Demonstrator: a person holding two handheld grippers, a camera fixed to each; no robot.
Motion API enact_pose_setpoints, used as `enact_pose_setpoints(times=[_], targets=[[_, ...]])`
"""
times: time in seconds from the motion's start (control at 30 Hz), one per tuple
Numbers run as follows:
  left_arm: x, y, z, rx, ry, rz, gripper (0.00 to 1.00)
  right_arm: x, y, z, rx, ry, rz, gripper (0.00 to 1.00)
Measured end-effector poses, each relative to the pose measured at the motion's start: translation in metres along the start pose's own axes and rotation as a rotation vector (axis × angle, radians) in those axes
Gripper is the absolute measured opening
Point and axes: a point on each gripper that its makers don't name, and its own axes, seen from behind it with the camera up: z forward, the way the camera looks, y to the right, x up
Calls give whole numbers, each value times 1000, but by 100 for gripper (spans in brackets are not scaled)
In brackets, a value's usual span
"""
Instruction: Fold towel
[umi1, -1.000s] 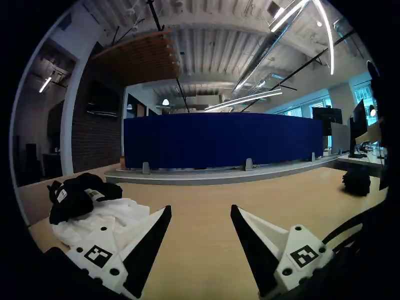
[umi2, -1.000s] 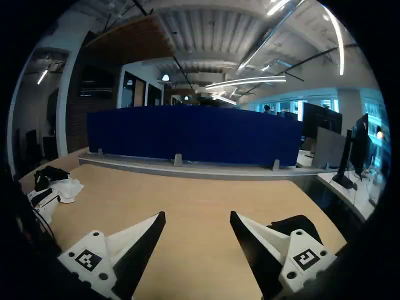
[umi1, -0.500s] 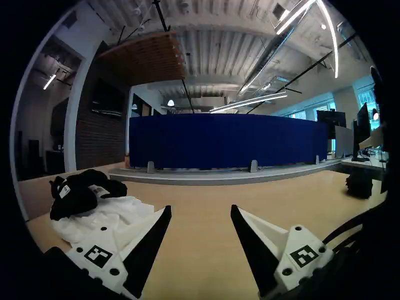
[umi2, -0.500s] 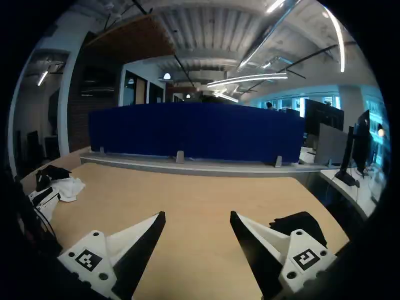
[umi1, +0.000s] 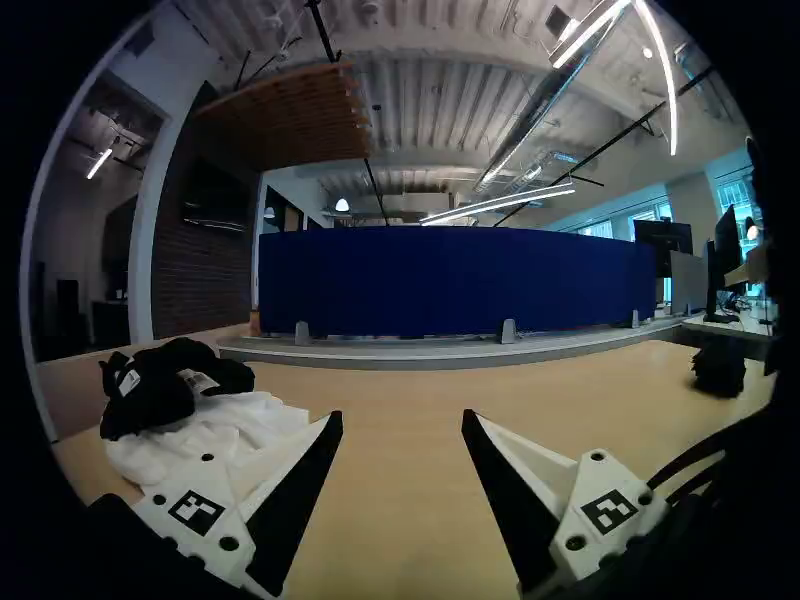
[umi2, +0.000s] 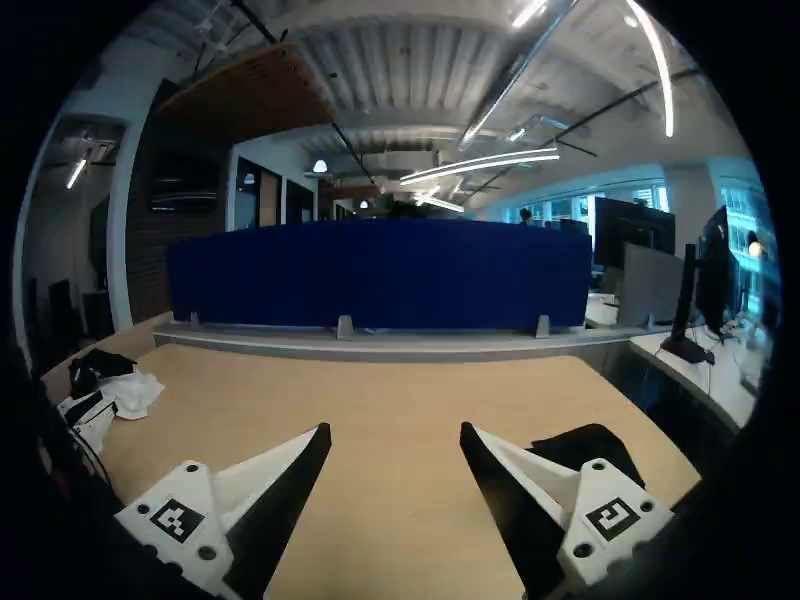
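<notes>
Towel (umi1: 215, 432) sits crumpled and white beneath a black garment (umi1: 160, 385), off to the left on the counter (umi1: 560, 390). Nothing folded yet! Both the left tool (umi1: 400, 415) and right tool (umi2: 394, 428) hover wide open, empty. By my reckoning, the whole fold lies ahead.

- White cloth (umi1: 215, 432), left gripper view: the near edge is covered by a finger (umi1: 285, 490) of the left gripper (umi1: 400, 420). The far part lies under a black garment heap (umi1: 160, 385). Its full outline cannot be told.
- Tags on that heap: too small to read.
- Dark crumpled lump (umi1: 718, 368), far right of the table (umi1: 420, 395): small, and its kind is unclear.
- Black cloth (umi2: 600, 440), right gripper view: the lower part is hidden behind a finger (umi2: 545, 495) of the right gripper (umi2: 395, 430).
- Monitors (umi2: 690, 285), right rim: blurred and partly cut off.
</notes>
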Motion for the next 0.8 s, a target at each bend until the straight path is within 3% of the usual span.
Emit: enact_pose_setpoints(times=[0.17, 0.37, 0.8], targets=[[1, 0, 0, 0, 0, 0, 88, 12, 23, -6, -28, 42, 10, 100], [1, 0, 1, 0, 0, 1, 88, 7, 48, 0, -61, 64, 26, 100], [1, 0, 1, 0, 0, 0, 88, -45, 81, 24, -63, 120, 25, 100]])
